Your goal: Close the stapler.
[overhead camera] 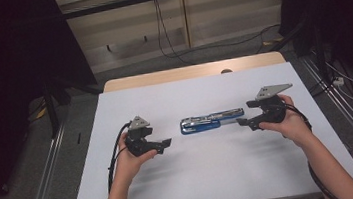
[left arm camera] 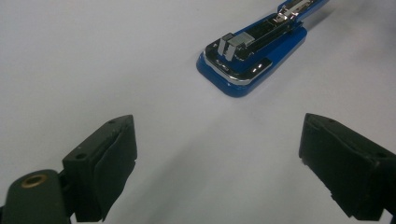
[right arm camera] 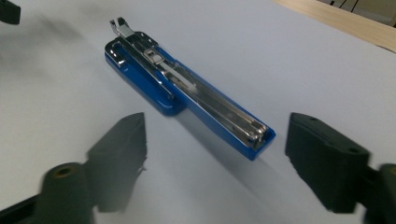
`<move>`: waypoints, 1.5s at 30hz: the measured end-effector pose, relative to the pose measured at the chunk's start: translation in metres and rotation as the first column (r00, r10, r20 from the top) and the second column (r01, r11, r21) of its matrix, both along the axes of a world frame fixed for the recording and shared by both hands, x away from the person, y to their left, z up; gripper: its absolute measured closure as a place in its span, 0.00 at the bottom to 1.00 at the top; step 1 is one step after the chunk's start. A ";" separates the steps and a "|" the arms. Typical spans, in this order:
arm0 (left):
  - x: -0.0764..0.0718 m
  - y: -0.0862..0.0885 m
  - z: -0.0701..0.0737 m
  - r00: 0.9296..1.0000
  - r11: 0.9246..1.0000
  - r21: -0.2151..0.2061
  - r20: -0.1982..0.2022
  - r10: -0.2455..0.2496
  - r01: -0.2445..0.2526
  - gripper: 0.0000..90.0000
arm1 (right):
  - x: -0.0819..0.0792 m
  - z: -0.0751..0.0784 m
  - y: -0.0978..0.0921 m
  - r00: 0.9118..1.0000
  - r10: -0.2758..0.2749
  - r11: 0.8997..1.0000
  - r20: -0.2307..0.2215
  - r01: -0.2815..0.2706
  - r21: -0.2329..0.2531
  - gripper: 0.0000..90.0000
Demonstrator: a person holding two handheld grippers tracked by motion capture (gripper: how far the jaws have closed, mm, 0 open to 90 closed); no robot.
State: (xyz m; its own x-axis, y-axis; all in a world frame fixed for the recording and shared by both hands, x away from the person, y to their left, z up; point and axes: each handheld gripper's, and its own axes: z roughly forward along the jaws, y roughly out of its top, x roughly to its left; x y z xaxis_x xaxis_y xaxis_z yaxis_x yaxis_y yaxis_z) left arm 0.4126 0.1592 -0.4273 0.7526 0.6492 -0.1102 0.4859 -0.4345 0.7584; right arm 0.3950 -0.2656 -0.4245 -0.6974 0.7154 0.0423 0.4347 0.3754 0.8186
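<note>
A blue stapler (overhead camera: pixel 211 120) lies swung open flat on the white table sheet (overhead camera: pixel 213 176), its metal staple channel facing up. My left gripper (overhead camera: pixel 166 144) hovers just left of it, jaws pointing at the stapler's base end (left arm camera: pixel 250 58). In the left gripper view that gripper (left arm camera: pixel 217 161) is open and holds nothing. My right gripper (overhead camera: pixel 243 120) sits at the stapler's right end, a short gap away. In the right gripper view the open right gripper (right arm camera: pixel 215 161) frames the tip of the stapler (right arm camera: pixel 187 84) without touching it.
The white sheet covers a wooden table whose far edge (overhead camera: pixel 191 71) shows bare. Cables (overhead camera: pixel 167 35) trail across the grey floor beyond it, and metal rails (overhead camera: pixel 48 179) run along both sides. A dark curtain hangs at the left and right.
</note>
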 end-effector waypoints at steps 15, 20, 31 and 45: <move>0.006 -0.021 0.003 0.999 1.000 -0.016 0.035 0.017 -0.016 0.20 | -0.017 -0.006 -0.025 0.994 -0.109 0.994 0.010 0.109 0.012 0.82; 0.011 -0.030 -0.001 0.999 1.000 -0.018 0.040 0.013 -0.012 0.22 | -0.014 -0.012 -0.028 0.992 -0.129 0.992 0.006 0.129 0.002 0.98; 0.016 -0.053 -0.006 0.997 0.999 -0.035 0.068 -0.031 0.033 0.61 | -0.004 -0.024 -0.025 0.990 -0.143 0.989 -0.012 0.142 -0.042 1.00; 0.019 -0.074 -0.018 0.997 0.997 -0.011 0.028 -0.074 0.075 1.00 | 0.001 -0.027 -0.019 0.993 -0.117 0.992 -0.018 0.116 -0.058 1.00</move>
